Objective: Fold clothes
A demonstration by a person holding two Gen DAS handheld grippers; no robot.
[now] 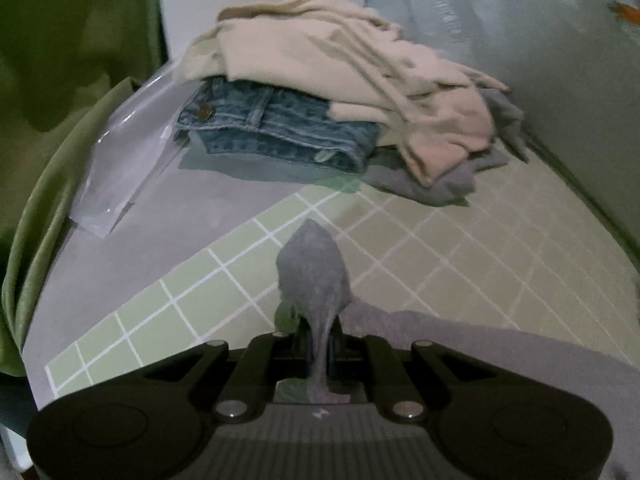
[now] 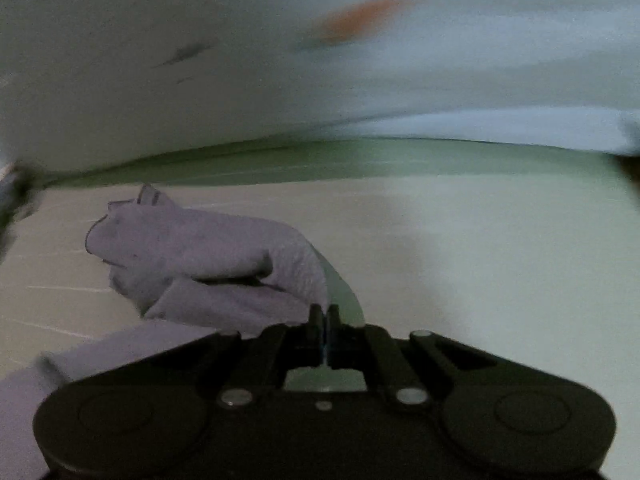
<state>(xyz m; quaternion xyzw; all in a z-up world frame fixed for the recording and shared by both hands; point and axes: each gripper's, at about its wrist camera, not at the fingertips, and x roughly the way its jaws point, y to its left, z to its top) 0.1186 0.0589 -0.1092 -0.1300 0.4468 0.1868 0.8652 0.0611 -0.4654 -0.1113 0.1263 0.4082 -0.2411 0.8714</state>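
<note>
left hand-held gripper (image 1: 319,354) clamped on a pinch of grey cloth (image 1: 314,276), fabric bunched up past the fingertips over the green grid mat (image 1: 460,248). right hand-held gripper (image 2: 324,320) jaws fully together, nothing visible between them; grey cloth folds lie just left of its tips, view blurred. behind on the surface: folded jeans (image 1: 276,128) under cream garments (image 1: 340,76), clear plastic bag (image 1: 120,168) to their left.

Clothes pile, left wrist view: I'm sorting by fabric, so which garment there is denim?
The blue jeans, folded, with a metal button showing. They lie under the cream garment; a grey garment lies beside them.
</note>
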